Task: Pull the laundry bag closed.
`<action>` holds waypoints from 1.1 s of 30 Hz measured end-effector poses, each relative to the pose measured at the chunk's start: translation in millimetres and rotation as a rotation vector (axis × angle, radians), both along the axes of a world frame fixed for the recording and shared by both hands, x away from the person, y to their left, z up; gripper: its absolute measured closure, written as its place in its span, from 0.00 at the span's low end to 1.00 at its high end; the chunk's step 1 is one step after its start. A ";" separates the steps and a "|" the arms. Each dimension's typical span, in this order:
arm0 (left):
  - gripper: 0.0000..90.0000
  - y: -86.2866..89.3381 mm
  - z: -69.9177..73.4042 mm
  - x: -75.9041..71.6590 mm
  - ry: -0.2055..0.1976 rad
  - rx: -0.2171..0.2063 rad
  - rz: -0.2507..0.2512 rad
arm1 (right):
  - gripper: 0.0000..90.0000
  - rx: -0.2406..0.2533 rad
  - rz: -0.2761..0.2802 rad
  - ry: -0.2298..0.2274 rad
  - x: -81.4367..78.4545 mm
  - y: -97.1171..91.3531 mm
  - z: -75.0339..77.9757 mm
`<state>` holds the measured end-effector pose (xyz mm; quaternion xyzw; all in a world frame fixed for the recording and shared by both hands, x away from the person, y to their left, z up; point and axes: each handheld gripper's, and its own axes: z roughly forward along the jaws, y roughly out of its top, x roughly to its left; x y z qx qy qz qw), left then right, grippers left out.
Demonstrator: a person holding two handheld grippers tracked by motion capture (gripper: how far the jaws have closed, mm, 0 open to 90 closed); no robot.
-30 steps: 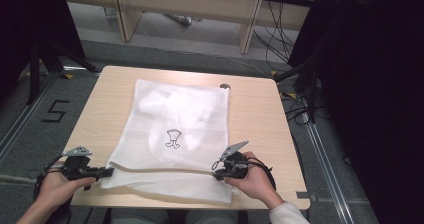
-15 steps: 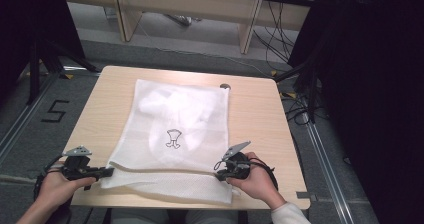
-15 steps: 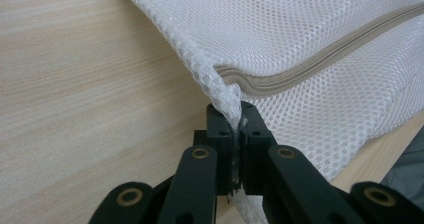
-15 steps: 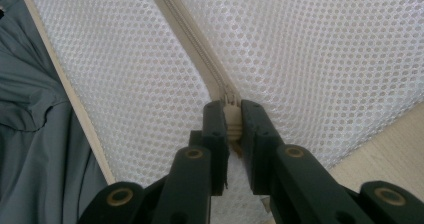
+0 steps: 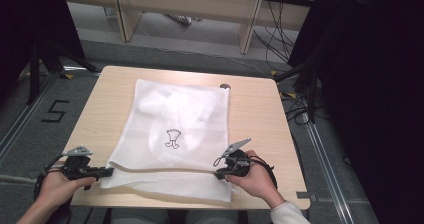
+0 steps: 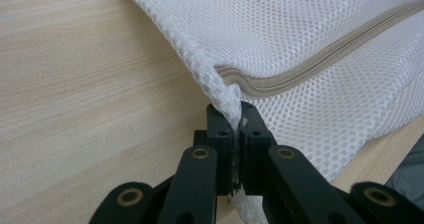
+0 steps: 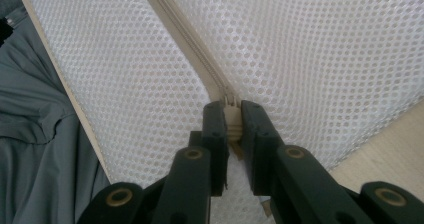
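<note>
Tongs [image 6: 237, 121] tight on mesh bag [image 6: 320, 34] — both.

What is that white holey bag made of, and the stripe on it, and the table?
The bag looks like soft white mesh cloth, probably a synthetic: it is covered in tiny round holes and it folds limply. The stripe is a zipper with beige woven tape; its pull looks like plastic. The table seems to be pale wood or a wood-look laminate, matte, with fine grain lines.
</note>
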<state>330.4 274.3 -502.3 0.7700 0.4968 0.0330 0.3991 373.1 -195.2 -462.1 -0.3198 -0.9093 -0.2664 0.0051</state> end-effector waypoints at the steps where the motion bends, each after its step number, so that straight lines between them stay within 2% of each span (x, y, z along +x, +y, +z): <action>1: 0.95 -0.2 0.1 -0.1 -0.001 -0.003 0.000 | 0.91 -0.005 0.015 -0.014 0.7 0.5 1.6; 3: 0.95 2.4 1.1 0.3 0.002 0.028 -0.029 | 0.91 -0.060 0.034 -0.055 -2.1 5.4 6.0; 5: 0.95 1.0 0.5 0.2 0.002 0.013 -0.011 | 0.91 -0.115 0.081 -0.092 -4.6 11.2 7.6; 6: 0.95 3.0 1.3 0.5 0.003 0.036 -0.035 | 0.91 -0.142 0.104 -0.104 -5.2 13.4 7.6; 7: 0.95 1.3 0.6 0.1 -0.001 0.017 -0.012 | 0.91 -0.157 0.111 -0.105 -5.7 14.7 7.4; 9: 0.95 0.3 0.5 -0.5 -0.003 -0.005 0.008 | 0.92 -0.141 0.105 -0.084 -5.4 13.3 6.4; 10: 0.95 0.3 0.6 -0.5 -0.003 -0.005 0.007 | 0.92 -0.118 0.115 -0.078 -3.5 11.5 4.8; 11: 0.95 0.7 0.8 -0.5 -0.003 0.001 0.007 | 0.92 -0.114 0.098 -0.060 -3.9 9.3 5.2; 12: 0.95 3.4 1.5 0.1 0.002 0.024 -0.014 | 0.92 -0.121 0.099 -0.052 -3.6 7.3 4.7; 13: 0.95 1.6 0.5 -0.3 0.000 0.002 0.010 | 0.92 -0.125 0.096 -0.045 -3.7 5.3 3.6; 18: 0.95 2.1 0.6 -0.3 0.001 0.003 0.008 | 0.92 -0.132 0.082 -0.017 -3.5 -7.3 -1.5; 25: 0.95 1.3 0.4 -0.5 0.003 -0.006 0.010 | 0.92 -0.116 0.067 -0.002 -4.2 -19.3 -5.5; 29: 0.95 1.3 -0.2 -0.4 0.005 -0.005 0.008 | 0.92 -0.110 0.082 -0.004 -3.3 -19.4 -8.3; 31: 0.95 1.8 -1.1 0.0 0.012 0.008 -0.007 | 0.92 -0.113 0.079 0.012 -3.7 -18.8 -9.7; 33: 0.95 1.9 -1.3 0.3 0.013 0.022 -0.017 | 0.92 -0.117 0.086 0.007 -3.2 -18.6 -10.3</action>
